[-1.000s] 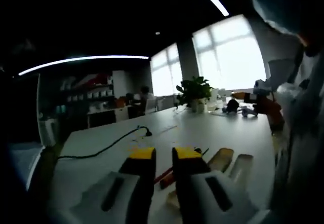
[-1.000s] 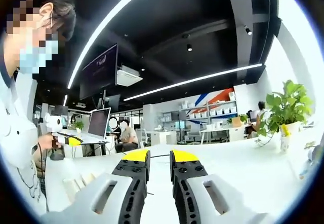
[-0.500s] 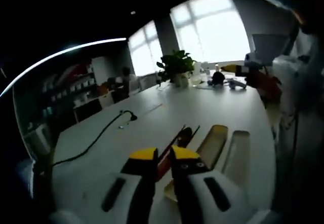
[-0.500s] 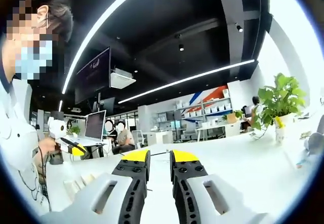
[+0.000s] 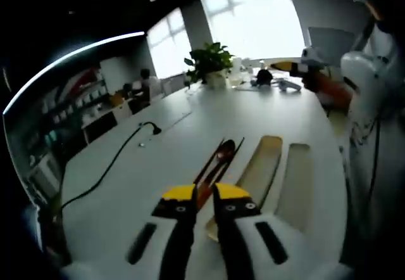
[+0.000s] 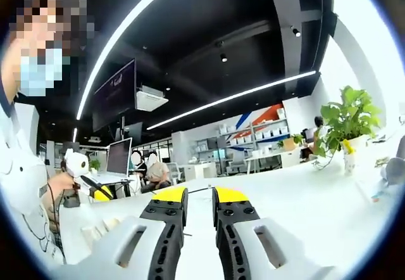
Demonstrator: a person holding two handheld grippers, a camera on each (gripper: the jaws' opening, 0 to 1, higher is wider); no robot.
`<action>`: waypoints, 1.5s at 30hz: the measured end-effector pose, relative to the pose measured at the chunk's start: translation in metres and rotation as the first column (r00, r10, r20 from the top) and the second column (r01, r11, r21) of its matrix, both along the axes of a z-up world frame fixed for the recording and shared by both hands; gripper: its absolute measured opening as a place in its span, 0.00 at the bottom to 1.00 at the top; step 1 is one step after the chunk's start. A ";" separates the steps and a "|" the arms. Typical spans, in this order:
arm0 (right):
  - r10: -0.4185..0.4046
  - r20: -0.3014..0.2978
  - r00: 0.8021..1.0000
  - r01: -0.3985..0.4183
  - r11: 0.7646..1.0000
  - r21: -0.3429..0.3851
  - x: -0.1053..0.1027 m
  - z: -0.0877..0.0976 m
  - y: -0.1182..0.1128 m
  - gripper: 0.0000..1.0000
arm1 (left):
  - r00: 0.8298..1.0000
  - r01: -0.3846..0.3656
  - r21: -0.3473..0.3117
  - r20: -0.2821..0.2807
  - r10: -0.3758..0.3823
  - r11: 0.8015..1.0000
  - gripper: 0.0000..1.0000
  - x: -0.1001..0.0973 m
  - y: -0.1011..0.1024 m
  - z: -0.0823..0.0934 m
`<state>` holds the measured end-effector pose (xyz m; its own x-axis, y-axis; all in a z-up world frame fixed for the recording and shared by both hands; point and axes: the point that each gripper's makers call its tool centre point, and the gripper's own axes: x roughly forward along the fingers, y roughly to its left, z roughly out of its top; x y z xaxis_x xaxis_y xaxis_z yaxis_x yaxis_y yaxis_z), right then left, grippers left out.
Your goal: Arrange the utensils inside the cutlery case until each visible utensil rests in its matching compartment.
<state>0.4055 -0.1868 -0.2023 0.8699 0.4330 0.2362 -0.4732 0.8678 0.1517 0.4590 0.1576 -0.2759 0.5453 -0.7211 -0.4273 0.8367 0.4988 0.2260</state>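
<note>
Left gripper view now looks down along the white surface (image 5: 158,166) at a steeper angle than half a second ago, so I have lowered and pitched my left gripper (image 5: 204,194) toward the work. Its jaws stand narrow, a thin gap between the yellow tips, and I see nothing held. Just beyond the tips, at lower centre of the frame, lie a pair of dark red-handled utensils (image 5: 218,159), slim and side by side, probably chopsticks, though I cannot be sure. Right of them sit two long pale shapes, the nearer tan (image 5: 261,166), the farther grey (image 5: 296,178). I cannot tell whether these are utensils or compartments of the cutlery case.

Right gripper view has barely shifted. My right gripper (image 6: 199,197) is raised and level, looking across the surface at the room; jaws narrow, nothing between them. At left of that frame the left gripper shows in the person's hand (image 6: 66,185).

Judgement: the left approach has begun; no utensil is yet gripped or sorted.
</note>
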 end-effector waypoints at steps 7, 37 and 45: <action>-0.011 0.003 1.000 0.011 0.999 0.051 -0.002 0.004 -0.004 0.15 | 0.998 0.041 0.067 -0.051 -0.038 0.997 0.10 0.000 -0.003 -0.012; -0.014 -0.026 1.000 0.016 0.997 0.076 -0.005 -0.005 -0.004 0.15 | 0.979 0.191 0.325 -0.132 -0.156 0.926 0.09 0.021 -0.009 -0.054; -0.014 -0.030 0.999 0.016 0.997 0.079 -0.006 -0.005 -0.003 0.15 | 0.976 0.197 0.319 -0.152 -0.155 0.927 0.09 0.027 -0.008 -0.060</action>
